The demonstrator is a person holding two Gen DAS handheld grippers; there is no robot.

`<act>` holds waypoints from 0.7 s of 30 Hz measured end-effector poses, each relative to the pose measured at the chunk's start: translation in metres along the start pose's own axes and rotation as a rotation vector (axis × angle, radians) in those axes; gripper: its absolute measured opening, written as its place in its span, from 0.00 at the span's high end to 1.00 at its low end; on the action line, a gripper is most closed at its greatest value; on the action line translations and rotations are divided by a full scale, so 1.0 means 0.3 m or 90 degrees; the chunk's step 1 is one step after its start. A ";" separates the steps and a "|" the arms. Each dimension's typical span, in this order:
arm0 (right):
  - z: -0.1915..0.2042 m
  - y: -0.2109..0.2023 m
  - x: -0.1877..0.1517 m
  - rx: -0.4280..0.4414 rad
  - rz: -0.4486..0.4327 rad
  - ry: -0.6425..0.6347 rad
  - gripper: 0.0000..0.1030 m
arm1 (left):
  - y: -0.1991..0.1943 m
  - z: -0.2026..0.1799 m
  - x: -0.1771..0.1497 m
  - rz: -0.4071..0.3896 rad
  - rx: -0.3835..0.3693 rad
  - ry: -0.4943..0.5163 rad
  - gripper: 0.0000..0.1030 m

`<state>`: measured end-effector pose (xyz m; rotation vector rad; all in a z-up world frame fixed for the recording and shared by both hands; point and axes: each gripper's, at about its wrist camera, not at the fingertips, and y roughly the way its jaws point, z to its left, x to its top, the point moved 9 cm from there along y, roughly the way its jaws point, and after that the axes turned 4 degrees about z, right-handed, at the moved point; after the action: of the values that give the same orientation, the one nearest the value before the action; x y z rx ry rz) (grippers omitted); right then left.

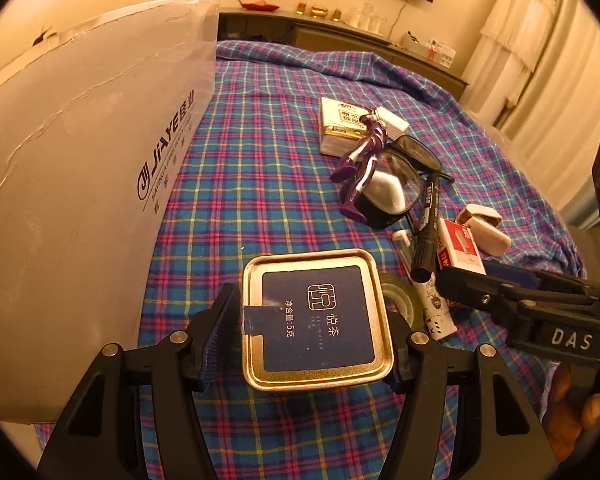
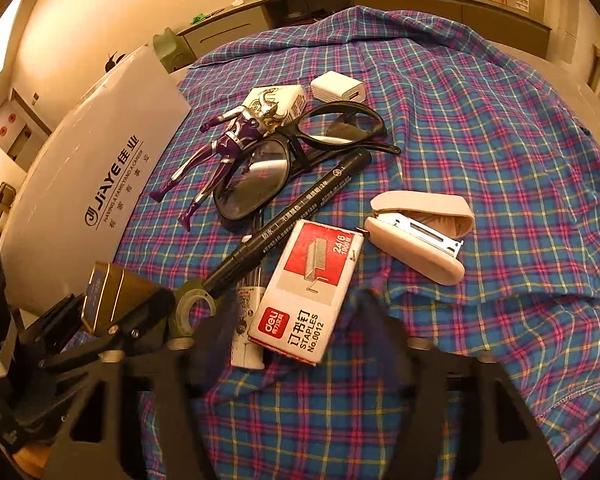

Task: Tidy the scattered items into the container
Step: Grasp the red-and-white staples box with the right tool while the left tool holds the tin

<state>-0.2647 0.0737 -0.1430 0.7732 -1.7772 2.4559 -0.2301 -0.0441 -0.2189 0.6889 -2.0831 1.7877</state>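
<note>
My left gripper (image 1: 312,340) is shut on a square gold tea tin (image 1: 316,316) with a dark blue label, its pads pressing on the tin's two sides. The white JIAYE container (image 1: 80,200) rises just left of it. In the right wrist view, my right gripper (image 2: 296,332) stands open, with its blurred fingers on either side of the near end of a red and white staples box (image 2: 312,292). The tin (image 2: 108,296) and the left gripper show at lower left there.
A purple figure (image 2: 220,156), black glasses (image 2: 300,152), a black marker (image 2: 292,216), a cream stapler (image 2: 420,232), a white charger (image 2: 338,88), a tape roll (image 2: 192,304) and a white tube (image 2: 248,320) lie on the plaid cloth (image 2: 500,160). A hand (image 1: 572,408) holds the right gripper.
</note>
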 end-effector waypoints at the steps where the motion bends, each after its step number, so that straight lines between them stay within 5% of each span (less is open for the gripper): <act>1: 0.005 0.005 0.004 -0.008 -0.007 -0.008 0.28 | 0.002 -0.002 0.001 -0.002 0.006 0.007 0.38; 3: 0.014 0.012 0.009 -0.029 -0.020 -0.027 0.31 | 0.005 -0.002 0.004 -0.005 0.006 0.009 0.37; 7: -0.008 -0.004 0.004 -0.031 -0.024 -0.018 0.60 | -0.005 -0.004 0.004 -0.002 0.000 0.020 0.49; 21: -0.005 -0.131 -0.009 -0.002 -0.051 -0.004 0.62 | -0.114 -0.027 0.027 -0.029 -0.023 0.023 0.49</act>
<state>-0.2515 0.0897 -0.1094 0.8362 -1.7163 2.4022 -0.2189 -0.0410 -0.1847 0.6844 -2.0537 1.7218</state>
